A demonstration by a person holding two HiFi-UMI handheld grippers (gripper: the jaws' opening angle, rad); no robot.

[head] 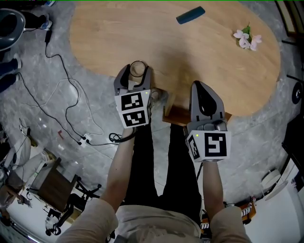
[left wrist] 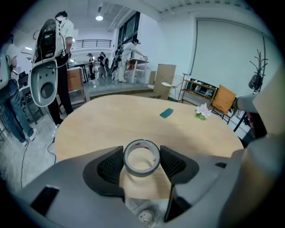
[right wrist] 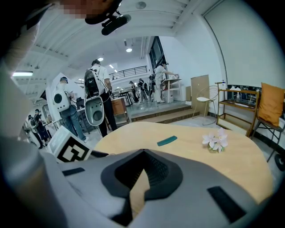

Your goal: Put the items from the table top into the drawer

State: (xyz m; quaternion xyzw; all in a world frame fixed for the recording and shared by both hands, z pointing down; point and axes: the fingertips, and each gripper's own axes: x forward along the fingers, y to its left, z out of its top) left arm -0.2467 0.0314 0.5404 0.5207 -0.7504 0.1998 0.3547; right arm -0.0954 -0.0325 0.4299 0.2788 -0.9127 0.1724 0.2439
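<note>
A grey tape roll [left wrist: 141,156] lies flat on the oval wooden table [head: 190,57] at its near edge. My left gripper [left wrist: 141,153] is shut on it, a pad pressing on each side; the head view shows the roll [head: 137,69] between the jaws. To the right my right gripper [head: 200,86] is over the table's near edge, shut with nothing in it [right wrist: 143,153]. A teal flat item [head: 190,14] lies at the far side and a pale flower sprig [head: 247,39] at the far right. A brown drawer part [head: 176,116] juts out under the edge between the grippers.
Black cables [head: 66,95] and a power strip [head: 84,139] lie on the grey floor to the left. A cart with gear [head: 52,185] stands at the lower left. Beyond the table are people and a white machine shell [left wrist: 44,67].
</note>
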